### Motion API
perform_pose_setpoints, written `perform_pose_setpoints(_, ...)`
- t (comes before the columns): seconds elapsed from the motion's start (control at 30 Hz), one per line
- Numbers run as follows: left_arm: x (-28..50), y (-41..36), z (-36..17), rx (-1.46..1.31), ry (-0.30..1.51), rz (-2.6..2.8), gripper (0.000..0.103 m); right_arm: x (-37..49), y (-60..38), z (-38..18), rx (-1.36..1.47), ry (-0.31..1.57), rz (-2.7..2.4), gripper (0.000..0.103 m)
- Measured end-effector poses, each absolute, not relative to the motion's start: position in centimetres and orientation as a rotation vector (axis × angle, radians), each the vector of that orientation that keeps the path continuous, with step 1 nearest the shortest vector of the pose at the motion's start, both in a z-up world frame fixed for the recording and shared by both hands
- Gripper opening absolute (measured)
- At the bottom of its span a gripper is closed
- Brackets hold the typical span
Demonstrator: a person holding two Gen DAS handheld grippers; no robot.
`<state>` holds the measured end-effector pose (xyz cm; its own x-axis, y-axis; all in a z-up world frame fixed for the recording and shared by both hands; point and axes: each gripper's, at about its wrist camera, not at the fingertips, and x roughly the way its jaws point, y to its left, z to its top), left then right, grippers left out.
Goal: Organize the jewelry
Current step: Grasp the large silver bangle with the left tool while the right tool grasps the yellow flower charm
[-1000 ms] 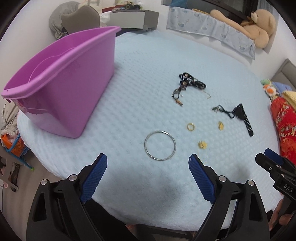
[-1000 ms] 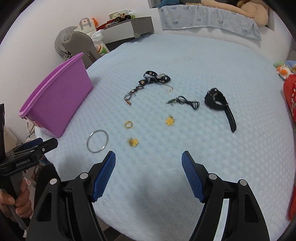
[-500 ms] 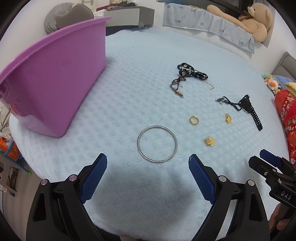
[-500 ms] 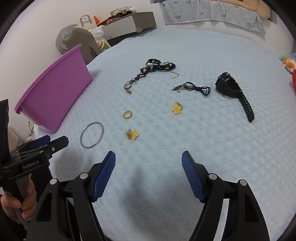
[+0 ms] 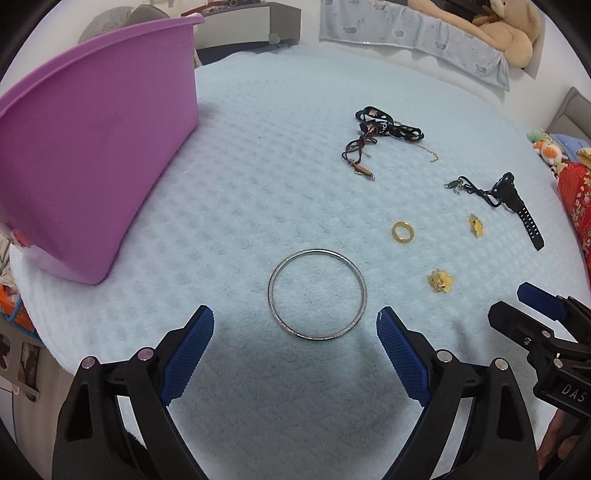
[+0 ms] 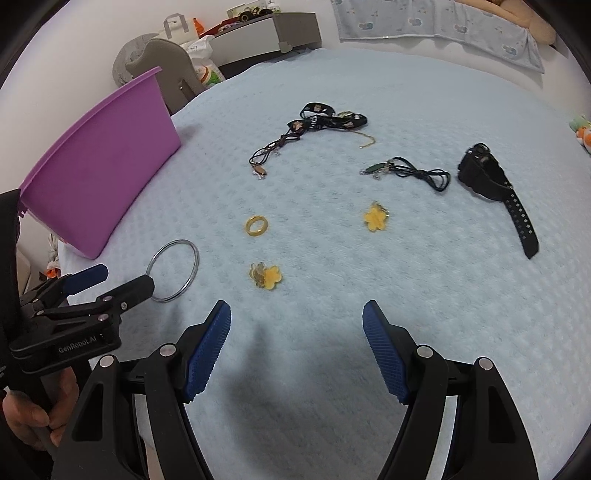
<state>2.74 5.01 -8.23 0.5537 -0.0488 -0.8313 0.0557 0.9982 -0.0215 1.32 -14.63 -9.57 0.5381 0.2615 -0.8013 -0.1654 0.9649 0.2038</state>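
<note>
Jewelry lies spread on a light blue blanket (image 5: pixel 258 192). A silver bangle (image 5: pixel 291 331) lies just ahead of my open, empty left gripper (image 5: pixel 295 328); it also shows in the right wrist view (image 6: pixel 192 271). A gold ring (image 5: pixel 402 232), two yellow flower pieces (image 6: pixel 266 276) (image 6: pixel 375 218), a black watch (image 6: pixel 491 184), a black cord necklace (image 6: pixel 410 172) and a dark lanyard tangle (image 6: pixel 314 123) lie further out. My right gripper (image 6: pixel 295 325) is open and empty, just short of the nearer flower piece. A purple tub (image 5: pixel 85 155) stands at the left.
The blanket's front edge drops off close below both grippers. A teddy bear (image 5: pixel 506 26) and bedding line the far side. Plush toys (image 5: pixel 550 147) and a red cloth (image 5: pixel 576 206) sit at the right edge. A grey cabinet (image 6: pixel 266 37) stands behind the tub.
Both grippers have moved forward and lower over the blanket. The bangle now lies close in front of the left gripper, and the flower piece is nearer the right gripper. Nothing was picked up.
</note>
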Motion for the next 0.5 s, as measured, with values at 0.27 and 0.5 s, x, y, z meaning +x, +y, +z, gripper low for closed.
perform_pose_setpoints(0.27,3.2,5.4,-9.3,0.005,0.996,-0.05,0.088,2.6,-13.4,-10.3,0.092,0.986,0.267,0.071)
perform_pose_setpoints(0.5,3.9,5.7,-10.5,-0.015,1.019,-0.05,0.088,3.7,-12.6,-11.0,0.081,0.992,0.262,0.071)
